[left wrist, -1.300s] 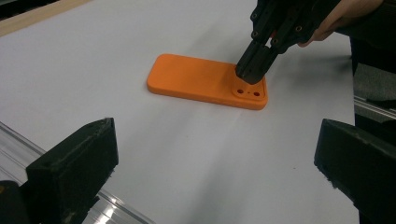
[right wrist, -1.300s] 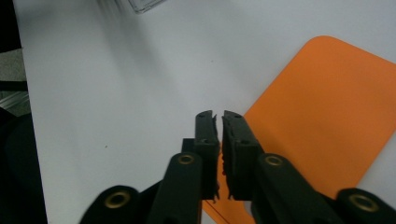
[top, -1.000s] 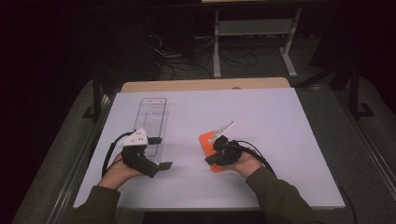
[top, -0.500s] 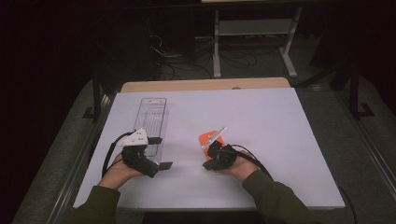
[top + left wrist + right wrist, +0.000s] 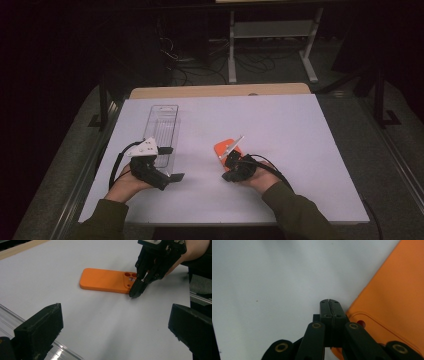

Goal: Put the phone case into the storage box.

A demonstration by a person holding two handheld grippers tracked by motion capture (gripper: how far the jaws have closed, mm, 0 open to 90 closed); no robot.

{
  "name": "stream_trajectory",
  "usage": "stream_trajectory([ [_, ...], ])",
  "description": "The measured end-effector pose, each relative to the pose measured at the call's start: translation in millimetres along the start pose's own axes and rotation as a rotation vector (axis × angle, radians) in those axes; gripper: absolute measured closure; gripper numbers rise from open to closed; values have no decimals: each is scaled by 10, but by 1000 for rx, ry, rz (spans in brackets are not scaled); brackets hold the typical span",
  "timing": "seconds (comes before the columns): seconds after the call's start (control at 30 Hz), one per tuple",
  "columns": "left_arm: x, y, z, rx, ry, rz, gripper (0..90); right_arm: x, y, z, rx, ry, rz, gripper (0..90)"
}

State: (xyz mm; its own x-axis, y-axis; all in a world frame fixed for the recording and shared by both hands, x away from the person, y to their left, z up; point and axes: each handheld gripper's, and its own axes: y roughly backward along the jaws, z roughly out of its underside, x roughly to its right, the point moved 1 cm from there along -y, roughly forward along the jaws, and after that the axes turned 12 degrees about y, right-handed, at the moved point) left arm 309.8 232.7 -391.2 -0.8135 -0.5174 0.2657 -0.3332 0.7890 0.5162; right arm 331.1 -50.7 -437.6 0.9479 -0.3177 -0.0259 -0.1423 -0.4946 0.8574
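The orange case (image 5: 105, 281) lies flat on the white tabletop (image 5: 310, 145), its long side pointing away from the right gripper (image 5: 136, 291). That gripper's fingers are pressed together, empty, just beside the camera-hole end. The left gripper (image 5: 172, 163) sits farther off, fingers spread.

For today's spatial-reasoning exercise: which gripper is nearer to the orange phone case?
Right. The right gripper has its shut jaws at the camera-cutout corner of the orange phone case; the left gripper sits well off to the case's left, jaws open beside the clear plastic tray.
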Motion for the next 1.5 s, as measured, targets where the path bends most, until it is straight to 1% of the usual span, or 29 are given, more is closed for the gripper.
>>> stream_trajectory([
  [0.1, -1, 4, 0, 1, 0, -1, 0, 21, 18, 28, -4, -5, 9, 884],
  [0.17, -3, 5, -1, 4, 0, 0, 0, 41, 38, 55, -6, -18, 14, 884],
  [0.2, -2, 6, 0, 4, 0, 0, 0, 56, 48, 71, -10, -15, 21, 884],
  [0.3, -1, 6, 1, 6, 1, 0, 0, 87, 77, 110, -15, -36, 33, 884],
  [0.47, -1, 6, 1, 5, 1, 0, 0, 159, 121, 181, -21, -46, 54, 884],
  [0.53, 3, 7, 1, 7, 5, 0, 0, 184, 150, 208, -26, -68, 61, 884],
  [0.63, -1, 7, 0, 4, 0, -1, 0, 221, 174, 247, -27, -79, 68, 884],
  [0.77, 0, 5, 0, 3, 0, -1, 0, 229, 189, 256, -20, -79, 66, 883],
  [0.8, 0, 6, 0, 3, 0, 0, 0, 225, 201, 254, -14, -84, 57, 883],
  [0.83, 0, 6, 0, 4, 0, 0, 0, 225, 209, 253, -9, -83, 66, 882],
  [0.87, -1, 6, 0, 4, 0, 0, 0, 217, 226, 248, 4, -93, 62, 869],
  [0.9, 0, 6, 0, 4, 1, 0, 0, 213, 266, 253, 24, -91, 67, 830],
  [0.97, 1, 4, 1, 1, -1, 0, 0, 213, 285, 256, 30, -90, 68, 820],
  [1.0, 2, 3, 2, -1, -2, -1, 0, 205, 339, 270, 54, -96, 79, 764],
  [1.03, 4, 1, 3, 0, 0, -1, 0, 205, 339, 270, 54, -96, 79, 764],
  [1.07, 6, 2, 3, -2, -1, -1, 0, 204, 371, 280, 66, -96, 82, 748],
  [1.1, 8, 3, 3, -3, 1, 0, 0, 205, 396, 293, 81, -99, 83, 714],
  [1.13, 9, 3, 3, -3, 2, 0, 0, 196, 451, 318, 109, -97, 114, 654],
  [1.17, 8, 3, 2, -4, 0, 0, 0, 197, 476, 334, 116, -101, 111, 654],
  [1.2, 9, 2, 2, -4, 1, 1, 0, 197, 476, 334, 116, -101, 111, 627],
  [1.43, 8, 5, 3, -7, 2, -2, 0, 154, 640, 482, 192, -118, 179, 365],
  [1.47, 6, 5, 2, -7, -4, -3, 0, 151, 665, 515, 206, -126, 185, 322],
  [1.5, 6, 5, 2, -7, -5, -3, 0, 149, 687, 542, 216, -132, 197, 300],
])
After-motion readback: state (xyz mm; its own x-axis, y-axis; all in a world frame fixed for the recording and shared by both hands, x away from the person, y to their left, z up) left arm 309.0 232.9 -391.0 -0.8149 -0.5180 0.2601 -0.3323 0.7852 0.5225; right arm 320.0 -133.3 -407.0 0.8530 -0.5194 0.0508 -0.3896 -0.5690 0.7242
